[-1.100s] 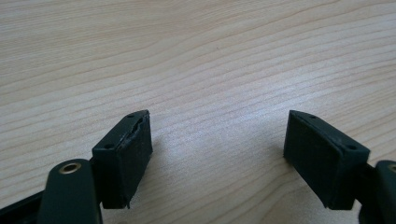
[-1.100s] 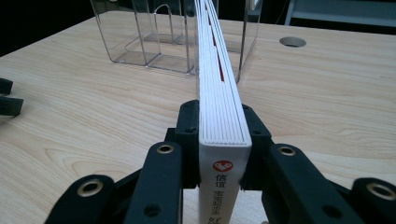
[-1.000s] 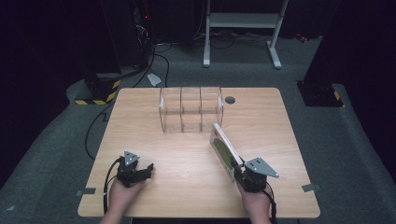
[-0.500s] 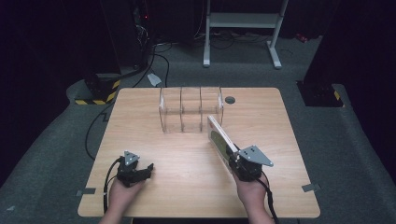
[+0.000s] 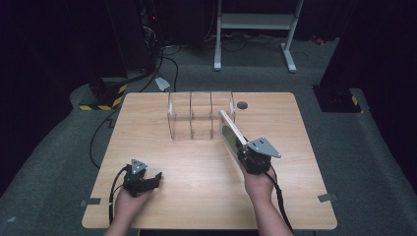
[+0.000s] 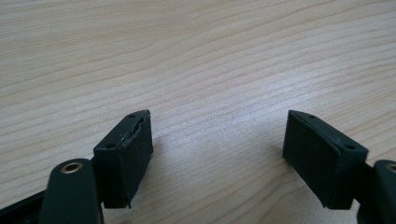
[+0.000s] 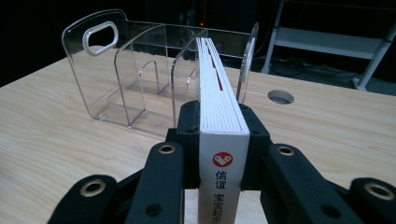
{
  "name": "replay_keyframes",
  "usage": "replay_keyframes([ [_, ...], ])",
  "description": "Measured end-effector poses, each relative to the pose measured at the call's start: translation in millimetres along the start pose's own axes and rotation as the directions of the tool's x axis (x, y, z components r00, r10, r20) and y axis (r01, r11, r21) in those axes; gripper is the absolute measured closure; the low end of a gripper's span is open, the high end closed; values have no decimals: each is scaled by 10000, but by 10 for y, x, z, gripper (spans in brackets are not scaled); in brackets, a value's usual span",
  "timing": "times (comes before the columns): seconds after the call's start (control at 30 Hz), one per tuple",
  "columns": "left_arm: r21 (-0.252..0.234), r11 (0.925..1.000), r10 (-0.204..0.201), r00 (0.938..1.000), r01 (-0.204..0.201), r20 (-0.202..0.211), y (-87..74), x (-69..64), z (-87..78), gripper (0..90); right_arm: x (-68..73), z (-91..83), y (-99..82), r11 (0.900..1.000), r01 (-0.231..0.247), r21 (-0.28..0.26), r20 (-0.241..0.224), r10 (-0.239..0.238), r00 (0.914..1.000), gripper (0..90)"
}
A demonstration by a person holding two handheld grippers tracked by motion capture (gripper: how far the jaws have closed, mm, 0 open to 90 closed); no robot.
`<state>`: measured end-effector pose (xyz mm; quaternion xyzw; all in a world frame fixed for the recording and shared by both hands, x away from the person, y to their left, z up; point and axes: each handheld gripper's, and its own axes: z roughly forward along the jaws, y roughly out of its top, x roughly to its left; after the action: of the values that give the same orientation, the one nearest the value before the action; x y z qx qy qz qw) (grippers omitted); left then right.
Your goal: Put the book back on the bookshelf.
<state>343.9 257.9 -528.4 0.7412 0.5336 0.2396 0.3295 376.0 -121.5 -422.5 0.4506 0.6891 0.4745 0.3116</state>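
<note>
The right gripper (image 5: 244,153) is clamping a thin book (image 7: 219,109) by its lower corner, with the jaws pressing flat on the two covers so the book is standing on edge rather than lying down. That grip makes sense as a way of sliding it upright into a slot: held by the near end, the far end is left free to enter first. In the right gripper view the white page block is facing up, and the end with the red logo and printed characters is nearest the camera (probably the spine, though the angle makes that hard to settle).

The book's long axis is running away from the hand toward the clear acrylic rack (image 5: 193,116), which is standing at the far middle of the table (image 5: 196,196) with its dividers upright. In the high view the book (image 5: 231,129) is slanting up and back toward the rack's right end, with its far tip just at the rightmost compartment, between the last two clear walls; whether it is already inside I cannot tell.

The left gripper (image 5: 153,178) is resting near the table's front left, well apart from the rack, its jaws standing wide with only bare wood between them, apparently waiting.
</note>
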Motion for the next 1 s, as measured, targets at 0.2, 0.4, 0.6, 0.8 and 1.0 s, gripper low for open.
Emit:
replay_keyframes([
  [0.2,-1,10000,1,10000,-1,1,0,0,0,242,26,181,93,10000,84,16,216,-84,9997,749],
  [0.4,1,10000,9,10000,-9,7,0,1,0,242,47,347,169,9999,116,-6,415,-115,9991,749],
  [0.6,-3,10000,3,10000,-3,19,-1,1,0,243,55,492,224,9998,198,21,572,-199,9982,750],
  [0.8,-12,10000,6,10000,-5,24,0,1,2,243,81,623,278,9997,247,5,708,-246,9972,749],
  [1.0,-2,10000,19,10000,-19,34,1,2,2,243,65,753,326,9996,277,17,884,-278,9957,749],
])
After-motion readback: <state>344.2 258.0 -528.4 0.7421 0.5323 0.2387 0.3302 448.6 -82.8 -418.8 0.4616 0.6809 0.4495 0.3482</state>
